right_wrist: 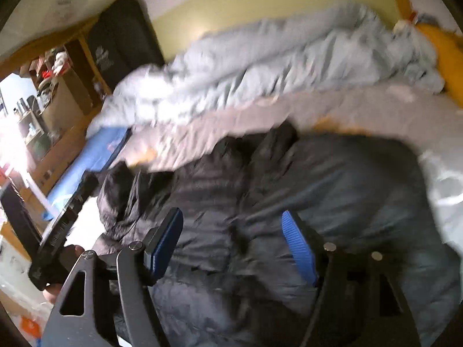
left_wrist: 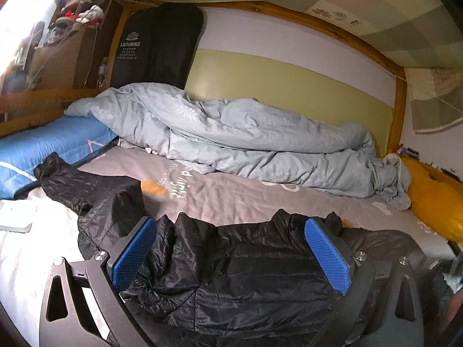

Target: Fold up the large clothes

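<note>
Left hand-held gripper (left_wrist: 230, 248) released, jaws wide over black puffer jacket (left_wrist: 246, 274); right hand-held gripper (right_wrist: 233, 248) also released, view blurred. Jacket crumpled on bed's grey sheet (left_wrist: 231, 190), sleeve (left_wrist: 75, 179) flung left. Probably pre-fold; next needs flattening, sleeve in.

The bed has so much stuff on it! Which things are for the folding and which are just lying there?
For the folding: black puffer jacket, left gripper, right gripper.

Just lying there: light blue duvet, blue pillow, yellow pillow, black garment bag.
</note>
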Demonstrator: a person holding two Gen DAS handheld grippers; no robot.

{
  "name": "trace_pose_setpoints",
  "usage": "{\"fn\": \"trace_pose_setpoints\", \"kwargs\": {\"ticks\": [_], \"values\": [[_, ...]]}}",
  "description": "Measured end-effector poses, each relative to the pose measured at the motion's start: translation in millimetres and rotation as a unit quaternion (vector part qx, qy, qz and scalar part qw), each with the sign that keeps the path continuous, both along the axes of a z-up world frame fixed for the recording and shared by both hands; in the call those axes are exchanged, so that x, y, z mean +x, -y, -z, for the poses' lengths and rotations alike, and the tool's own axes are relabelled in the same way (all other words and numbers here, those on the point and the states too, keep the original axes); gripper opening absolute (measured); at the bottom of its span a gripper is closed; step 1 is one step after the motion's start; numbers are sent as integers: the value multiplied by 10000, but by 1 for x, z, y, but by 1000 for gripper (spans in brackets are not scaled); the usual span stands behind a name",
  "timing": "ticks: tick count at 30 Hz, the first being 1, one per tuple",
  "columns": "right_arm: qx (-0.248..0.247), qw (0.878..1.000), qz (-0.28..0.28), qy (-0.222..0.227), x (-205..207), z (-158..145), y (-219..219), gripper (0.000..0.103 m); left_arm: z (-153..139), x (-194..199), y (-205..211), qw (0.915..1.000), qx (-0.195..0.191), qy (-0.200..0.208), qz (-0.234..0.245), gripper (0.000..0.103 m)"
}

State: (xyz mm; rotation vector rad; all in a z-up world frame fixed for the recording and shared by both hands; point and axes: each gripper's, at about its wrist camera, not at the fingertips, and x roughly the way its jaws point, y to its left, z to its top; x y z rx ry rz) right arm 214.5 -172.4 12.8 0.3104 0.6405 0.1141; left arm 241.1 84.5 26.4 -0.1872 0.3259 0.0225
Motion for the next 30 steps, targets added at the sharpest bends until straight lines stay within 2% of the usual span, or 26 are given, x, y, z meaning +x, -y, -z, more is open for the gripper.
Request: {"fn": "trace_pose_setpoints", "kwargs": {"ticks": [2,4,7,8,11,15,19,25,26,27,28,30], "values": [[-3,9993,300,236,-17,-13,20,70,0,-1,5,10000,77,29,46,103],[-78,9971,700,286,-32,-20,45,70,-1,-3,6,9999,103,82,60,103],[-266,9859,1650,82,-50,-16,81,70,-3,-5,4,9999,16,145,82,103],[-229,9835,1794,9,-56,-12,90,70,-4,-6,4,9998,-17,155,85,103],[-132,9849,1722,-128,-64,-3,102,70,-6,-8,0,9996,-151,223,112,103],[-663,9834,1601,-542,-48,14,98,70,-9,-11,-3,9990,-244,313,185,103],[-585,9786,1714,-975,-40,36,101,70,-7,-9,1,9982,-258,258,475,103],[-580,9746,1889,-1056,-55,45,105,76,-7,-8,11,9981,-107,194,577,103],[-507,9773,1802,-991,-57,44,104,74,-7,-9,11,9979,-133,204,597,103],[-481,9798,1703,-929,-58,42,100,59,-7,-9,10,9978,-144,211,607,103],[-525,9812,1640,-876,-58,39,97,33,-7,-10,11,9978,-142,231,604,103],[-618,9841,1506,-710,-53,30,86,9,-7,-10,11,9980,-123,251,562,103]]}}
